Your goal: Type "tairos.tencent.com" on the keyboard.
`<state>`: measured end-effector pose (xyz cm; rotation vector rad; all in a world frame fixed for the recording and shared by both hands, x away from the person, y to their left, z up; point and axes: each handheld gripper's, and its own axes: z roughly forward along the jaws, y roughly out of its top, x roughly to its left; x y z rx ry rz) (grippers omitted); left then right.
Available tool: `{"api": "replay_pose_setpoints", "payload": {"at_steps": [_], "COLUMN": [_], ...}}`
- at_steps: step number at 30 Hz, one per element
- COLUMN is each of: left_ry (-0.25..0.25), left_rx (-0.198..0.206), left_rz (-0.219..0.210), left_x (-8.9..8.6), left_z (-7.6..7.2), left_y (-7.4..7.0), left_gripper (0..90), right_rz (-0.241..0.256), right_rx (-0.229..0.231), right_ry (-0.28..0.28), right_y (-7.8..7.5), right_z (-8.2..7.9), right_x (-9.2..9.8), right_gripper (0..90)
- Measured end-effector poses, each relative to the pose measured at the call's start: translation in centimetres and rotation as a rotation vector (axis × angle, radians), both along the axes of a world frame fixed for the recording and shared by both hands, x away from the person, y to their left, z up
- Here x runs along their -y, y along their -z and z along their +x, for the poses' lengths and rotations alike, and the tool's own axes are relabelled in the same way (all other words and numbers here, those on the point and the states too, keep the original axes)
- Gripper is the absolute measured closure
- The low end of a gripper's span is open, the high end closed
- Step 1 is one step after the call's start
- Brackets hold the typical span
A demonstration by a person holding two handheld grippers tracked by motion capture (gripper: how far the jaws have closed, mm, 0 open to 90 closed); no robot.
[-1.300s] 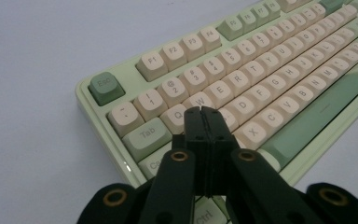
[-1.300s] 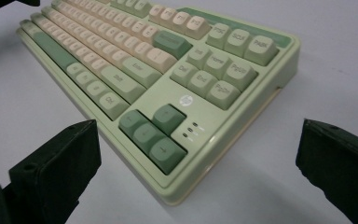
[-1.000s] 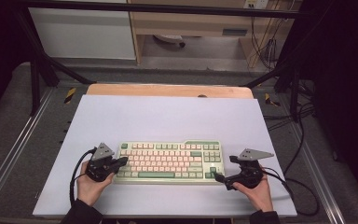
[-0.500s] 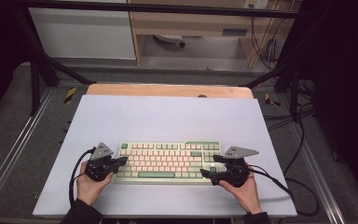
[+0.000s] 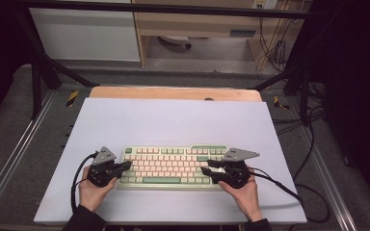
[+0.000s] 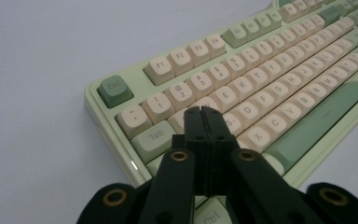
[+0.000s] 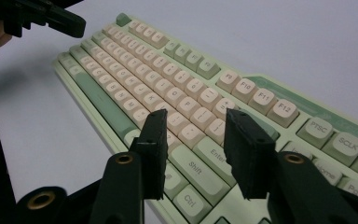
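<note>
A green and cream keyboard (image 5: 171, 166) lies near the front of the pale table (image 5: 173, 120). My left gripper (image 5: 125, 166) is shut, its tips over the keyboard's left end, above the keys beside Tab (image 6: 156, 136) in the left gripper view (image 6: 204, 112). My right gripper (image 5: 206, 167) is open over the keyboard's right part, its jaws spread above the keys near Enter (image 7: 214, 151) and Shift, with nothing between them (image 7: 196, 119). The left gripper (image 7: 51, 16) also shows at the top left of the right gripper view.
A wooden board edge (image 5: 173, 93) runs along the table's far side. Black frame legs (image 5: 289, 72) and cables (image 5: 313, 144) stand to the right. Each gripper trails a black cable (image 5: 74, 185) over the table front.
My right gripper has moved left from beside the keyboard's right end to over its keys. The left gripper has stayed in place.
</note>
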<state>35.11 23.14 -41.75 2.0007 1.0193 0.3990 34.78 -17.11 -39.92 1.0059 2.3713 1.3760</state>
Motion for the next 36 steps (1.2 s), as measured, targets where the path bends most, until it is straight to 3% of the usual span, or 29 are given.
{"api": "replay_pose_setpoints", "payload": {"at_steps": [8, 22, 26, 36], "left_ry": [0.004, 0.009, 0.009, 0.013], "left_rx": [-0.001, -0.001, -0.001, -0.005], "left_rz": [0.003, -0.001, -0.003, -0.001], "left_x": [0.1, 0.1, 0.1, 0.2], "left_z": [0.0, 0.0, 0.0, 0.0], "left_y": [0.1, 0.1, 0.1, 0.2], "left_gripper": [90.0, 90.0, 90.0, 90.0], "right_rz": [0.005, 0.022, 0.040, 0.002], "right_rx": [-0.015, -0.021, -0.023, -0.018], "right_ry": [-0.016, -0.045, -0.042, -0.031], "right_y": [-0.2, -0.3, -0.4, 0.4], "right_z": [0.5, 1.9, 2.2, 3.4], "right_x": [-1.6, -4.9, -5.7, -8.3], "right_gripper": [75.3, 89.6, 90.0, 90.0]}}
